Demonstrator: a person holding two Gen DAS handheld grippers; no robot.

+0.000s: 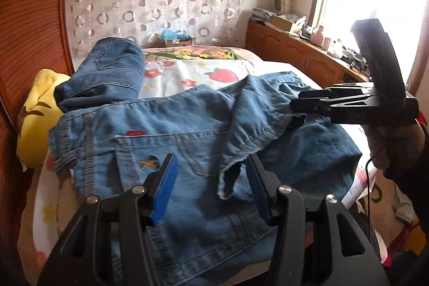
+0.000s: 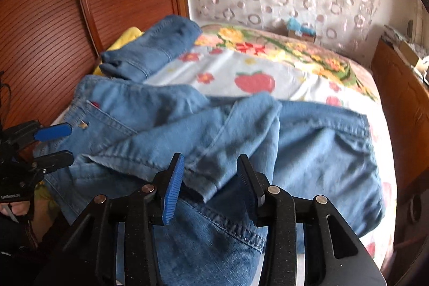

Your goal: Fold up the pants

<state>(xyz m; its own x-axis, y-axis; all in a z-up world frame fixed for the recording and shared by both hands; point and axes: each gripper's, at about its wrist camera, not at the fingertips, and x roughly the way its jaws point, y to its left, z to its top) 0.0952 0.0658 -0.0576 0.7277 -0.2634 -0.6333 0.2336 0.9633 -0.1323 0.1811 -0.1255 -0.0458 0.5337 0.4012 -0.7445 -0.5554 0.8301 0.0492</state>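
Left gripper (image 1: 211,176) and right gripper (image 2: 210,178) half open, empty; loose leg cuff (image 2: 209,186) atop jeans (image 1: 187,130) may snag, dragging folds askew.

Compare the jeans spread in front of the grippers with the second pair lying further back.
The near jeans lie spread across the bed, one leg flopped over with its hem toward the grippers; the far jeans sit bunched in a compact heap. The near jeans rest on the strawberry sheet; the far jeans lean partly on a yellow pillow. Both are blue denim with stitched seams.
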